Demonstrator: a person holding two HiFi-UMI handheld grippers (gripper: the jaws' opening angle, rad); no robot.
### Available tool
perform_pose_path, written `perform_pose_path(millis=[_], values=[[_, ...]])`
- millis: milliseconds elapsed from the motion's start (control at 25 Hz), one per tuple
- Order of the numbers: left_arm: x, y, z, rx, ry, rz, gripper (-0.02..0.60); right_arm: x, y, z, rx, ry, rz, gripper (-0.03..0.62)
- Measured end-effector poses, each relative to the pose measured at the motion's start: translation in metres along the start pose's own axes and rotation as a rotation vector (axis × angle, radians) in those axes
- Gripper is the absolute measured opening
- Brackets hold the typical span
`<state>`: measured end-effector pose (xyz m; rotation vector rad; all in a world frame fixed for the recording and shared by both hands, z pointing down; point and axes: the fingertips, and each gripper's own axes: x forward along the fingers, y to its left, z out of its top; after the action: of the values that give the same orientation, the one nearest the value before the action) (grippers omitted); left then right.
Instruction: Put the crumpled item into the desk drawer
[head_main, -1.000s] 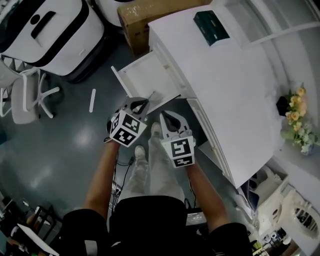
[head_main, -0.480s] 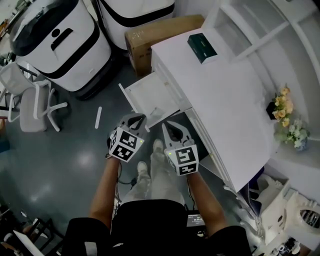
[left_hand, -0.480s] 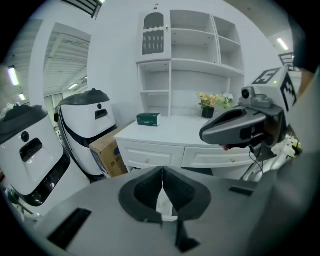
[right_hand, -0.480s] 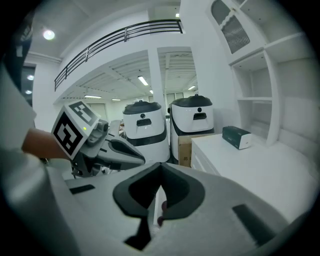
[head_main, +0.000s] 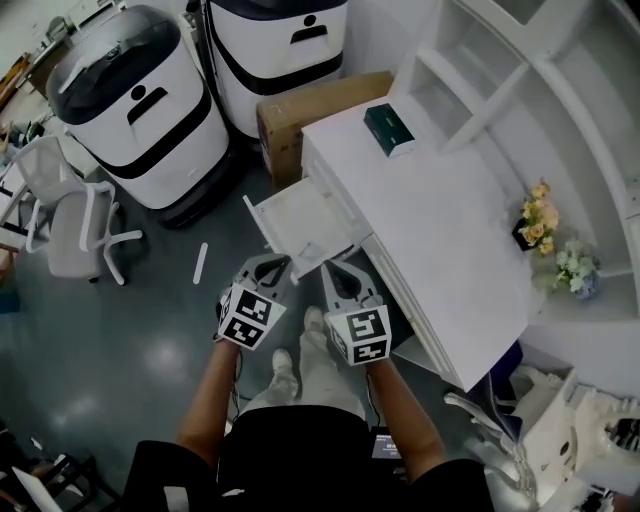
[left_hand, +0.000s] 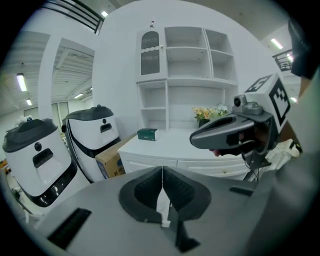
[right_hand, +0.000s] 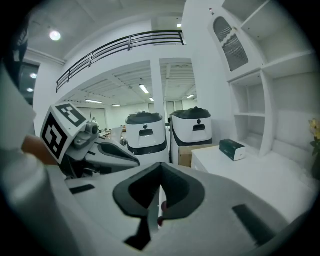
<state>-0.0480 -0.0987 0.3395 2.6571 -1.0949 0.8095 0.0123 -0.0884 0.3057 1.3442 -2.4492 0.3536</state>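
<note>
Only the head view showed the open drawer (head_main: 300, 215), upper centre. Their own views showed the left gripper (left_hand: 162, 175) and right gripper (right_hand: 160, 175) closed and empty.

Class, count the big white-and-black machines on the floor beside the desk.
2. One machine stands near the white chair; the other, cropped at top, beside the cardboard box. Others may be hidden.

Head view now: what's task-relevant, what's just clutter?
Job: open drawer; desk; left gripper and right gripper, both shut. No crumpled item visible.
Clutter: green box; flowers; cardboard box; chair.
</note>
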Motion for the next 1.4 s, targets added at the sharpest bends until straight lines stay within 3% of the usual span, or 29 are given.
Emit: perform_pose_path(millis=[240,840,1400], values=[[-0.033,-0.012,0.021,0.019,-0.048,0.009,0.009,-0.026,0.009,0.027,-0.011,-0.059,-0.016,-0.009],[-0.138,-0.012,0.087,0.004,-0.265,0.099,0.009,-0.084,0.045,0.096,-0.045,-0.191,-0.050,-0.008],[-0.213,-0.040,0.123,0.070,-0.413,0.099,0.009,-0.131,0.094,0.135,-0.060,-0.310,-0.075,-0.009]])
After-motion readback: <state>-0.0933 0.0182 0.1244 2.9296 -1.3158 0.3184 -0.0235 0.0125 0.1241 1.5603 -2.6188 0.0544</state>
